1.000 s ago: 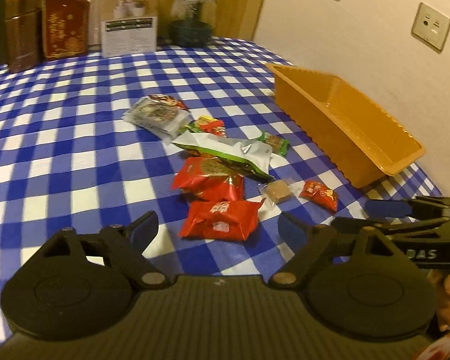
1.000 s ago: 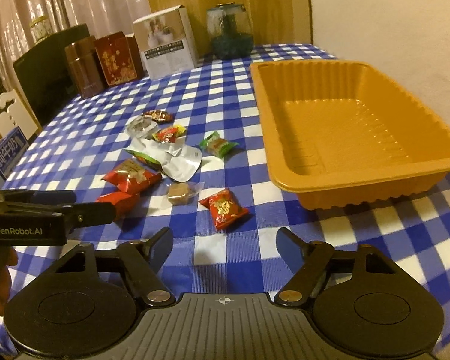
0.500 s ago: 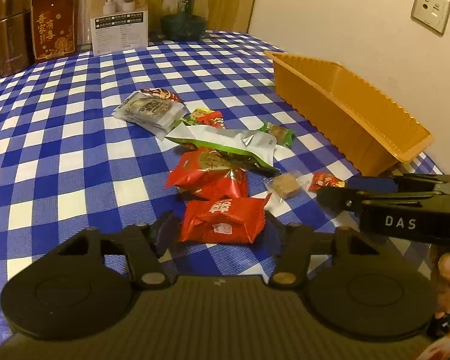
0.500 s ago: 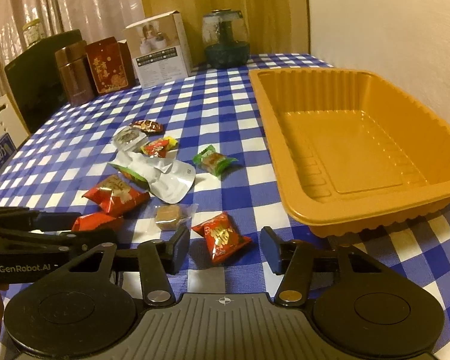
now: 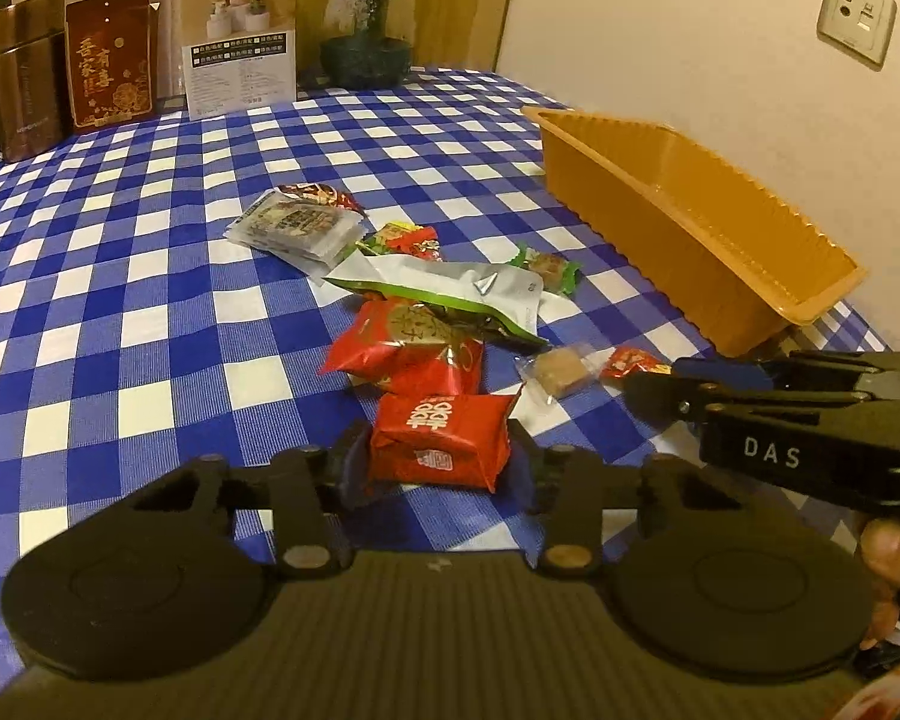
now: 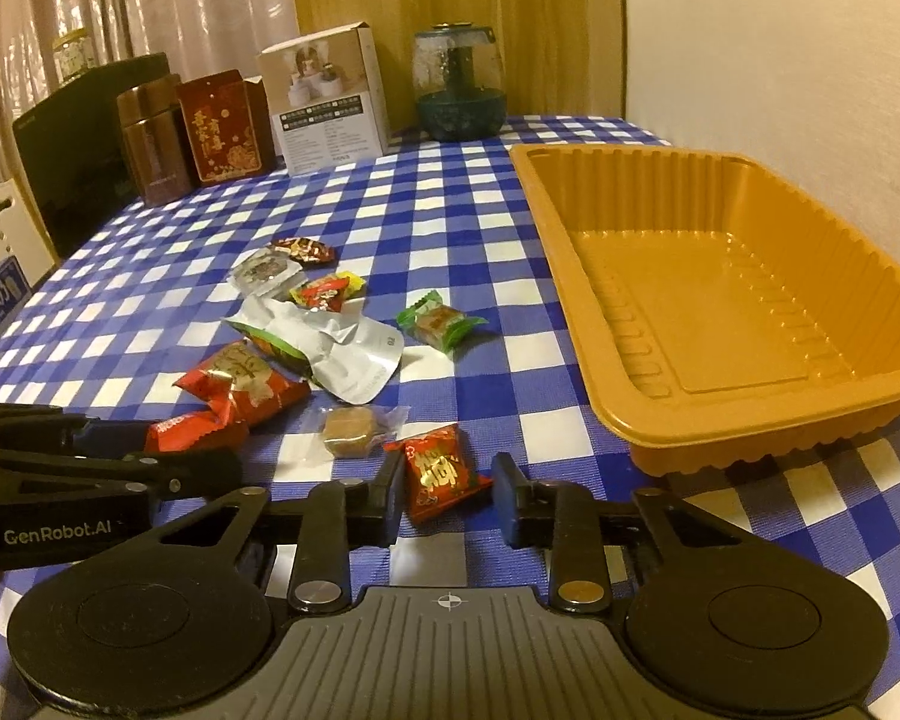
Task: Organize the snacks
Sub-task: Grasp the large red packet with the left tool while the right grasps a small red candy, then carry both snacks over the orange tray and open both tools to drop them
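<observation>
Several wrapped snacks lie in a loose pile on the blue checked tablecloth. My left gripper (image 5: pixel 438 468) has its jaws around a red square packet (image 5: pixel 441 441) and appears to press its sides. My right gripper (image 6: pixel 448 498) is partly closed around a small red candy (image 6: pixel 440 474), with small gaps on both sides. An empty orange tray (image 6: pixel 720 306) stands at the right, also in the left wrist view (image 5: pixel 690 222). A silver-green pouch (image 6: pixel 324 342), a green-wrapped candy (image 6: pixel 441 324) and a clear-wrapped brown sweet (image 6: pixel 348 429) lie between.
Boxes (image 6: pixel 324 102), a brown tin (image 6: pixel 153 141) and a glass jar (image 6: pixel 459 87) stand along the table's far edge. The wall runs close behind the tray. Each gripper shows in the other's view, side by side near the front edge.
Both grippers have moved forward and down and narrowed their jaws: the left onto the red square packet, the right around the small red candy.
</observation>
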A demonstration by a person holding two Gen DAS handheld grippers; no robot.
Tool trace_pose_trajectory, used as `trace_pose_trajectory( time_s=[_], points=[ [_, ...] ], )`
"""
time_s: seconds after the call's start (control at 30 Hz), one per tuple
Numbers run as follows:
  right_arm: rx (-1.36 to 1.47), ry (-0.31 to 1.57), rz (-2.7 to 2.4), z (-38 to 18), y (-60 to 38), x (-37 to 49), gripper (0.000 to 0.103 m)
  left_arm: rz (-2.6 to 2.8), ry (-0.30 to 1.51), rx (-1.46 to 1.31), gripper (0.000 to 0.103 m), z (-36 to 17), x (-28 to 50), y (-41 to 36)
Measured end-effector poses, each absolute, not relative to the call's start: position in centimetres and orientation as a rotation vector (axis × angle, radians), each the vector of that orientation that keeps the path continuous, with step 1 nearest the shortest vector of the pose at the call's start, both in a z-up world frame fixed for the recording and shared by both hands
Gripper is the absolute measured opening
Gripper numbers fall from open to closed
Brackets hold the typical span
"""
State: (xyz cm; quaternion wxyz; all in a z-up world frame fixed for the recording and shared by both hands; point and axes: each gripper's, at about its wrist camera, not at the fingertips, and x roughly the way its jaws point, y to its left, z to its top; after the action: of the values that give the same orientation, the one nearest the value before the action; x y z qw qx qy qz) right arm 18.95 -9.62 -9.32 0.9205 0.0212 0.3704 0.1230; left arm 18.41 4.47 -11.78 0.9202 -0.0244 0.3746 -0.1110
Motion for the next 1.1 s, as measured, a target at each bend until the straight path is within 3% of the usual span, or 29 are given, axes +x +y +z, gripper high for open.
trace_pose_trajectory(
  time_s=[0.6, 1.1],
  points=[
    [0.03, 0.599, 0.287, -3.4, -10.2, 15.9, 0.03, -0.176, 0.712, -0.129, 0.042, -7.1, 15.9, 3.4],
    [0.05, 0.571, 0.071, -0.5, -20.6, 19.9, 0.031, -0.327, 0.624, -0.156, 0.042, -2.6, 20.7, -6.6]
  ],
)
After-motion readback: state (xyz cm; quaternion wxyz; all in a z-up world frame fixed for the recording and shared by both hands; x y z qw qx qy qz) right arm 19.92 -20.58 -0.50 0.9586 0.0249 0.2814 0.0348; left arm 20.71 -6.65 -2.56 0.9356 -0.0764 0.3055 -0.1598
